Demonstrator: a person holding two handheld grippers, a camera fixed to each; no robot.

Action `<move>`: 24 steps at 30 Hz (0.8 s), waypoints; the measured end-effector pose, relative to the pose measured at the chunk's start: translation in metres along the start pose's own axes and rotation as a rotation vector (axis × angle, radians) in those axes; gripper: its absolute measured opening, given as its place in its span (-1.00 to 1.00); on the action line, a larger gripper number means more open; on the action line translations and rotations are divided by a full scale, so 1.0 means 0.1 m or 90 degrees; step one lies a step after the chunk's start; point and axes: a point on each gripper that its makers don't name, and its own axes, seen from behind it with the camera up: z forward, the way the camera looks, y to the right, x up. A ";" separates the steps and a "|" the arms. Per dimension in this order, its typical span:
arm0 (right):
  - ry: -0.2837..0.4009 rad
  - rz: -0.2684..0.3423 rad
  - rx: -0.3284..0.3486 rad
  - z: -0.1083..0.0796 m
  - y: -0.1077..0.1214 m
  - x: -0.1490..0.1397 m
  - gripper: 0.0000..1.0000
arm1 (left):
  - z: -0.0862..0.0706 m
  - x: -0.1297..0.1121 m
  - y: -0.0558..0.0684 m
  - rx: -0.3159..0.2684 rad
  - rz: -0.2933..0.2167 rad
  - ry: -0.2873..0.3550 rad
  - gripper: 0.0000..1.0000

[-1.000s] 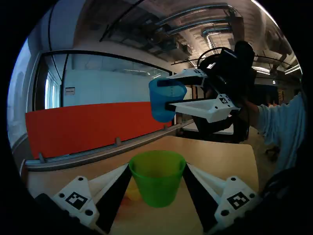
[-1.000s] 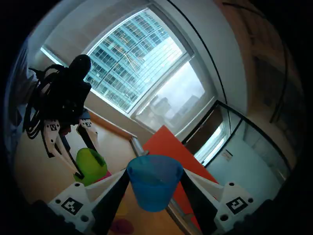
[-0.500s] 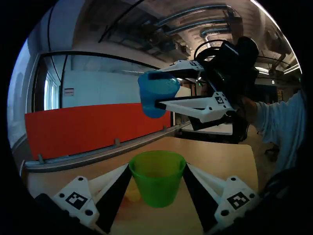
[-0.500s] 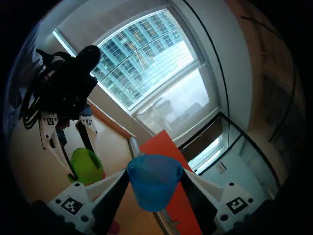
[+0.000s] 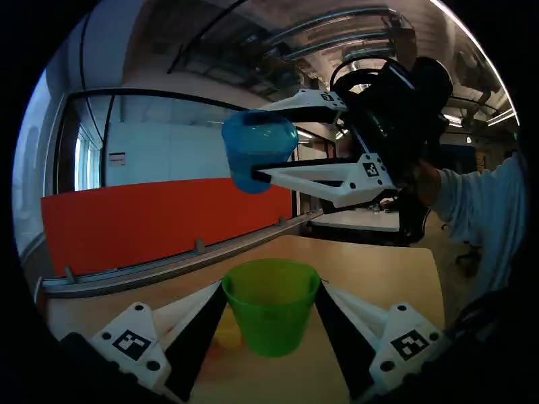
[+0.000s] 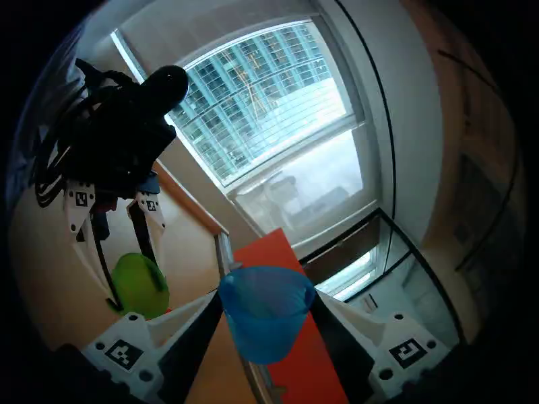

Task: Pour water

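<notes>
My left gripper (image 5: 271, 296) pinches the green cup (image 5: 271, 320) low at the table (image 5: 384, 269). My right gripper (image 6: 266, 296) pinches the blue cup (image 6: 265, 326), raised above and tilted. I judge that pouring is about to start; next I line its rim over the green cup, then tip further.

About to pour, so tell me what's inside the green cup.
In the left gripper view, the green cup shows bare green inner wall below its rim; its near side hides the bottom.
</notes>
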 end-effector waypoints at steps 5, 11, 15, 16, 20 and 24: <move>0.002 -0.017 0.000 0.04 0.02 0.02 0.83 | 0.01 0.01 0.00 -0.002 -0.001 0.001 0.76; -0.001 -0.035 -0.005 0.06 0.06 0.02 0.83 | 0.00 0.01 0.01 -0.004 0.001 0.000 0.76; -0.001 -0.047 -0.009 0.07 0.10 0.02 0.82 | 0.02 0.01 0.01 -0.005 0.001 0.000 0.76; -0.001 -0.050 -0.010 0.07 0.11 0.02 0.82 | 0.02 0.00 0.01 -0.005 0.001 0.000 0.76; -0.001 -0.061 -0.012 0.08 0.13 0.01 0.82 | 0.02 0.01 0.03 -0.007 0.000 0.001 0.76; -0.003 -0.074 -0.014 0.09 0.15 0.00 0.82 | 0.02 0.02 0.05 -0.008 0.002 -0.001 0.76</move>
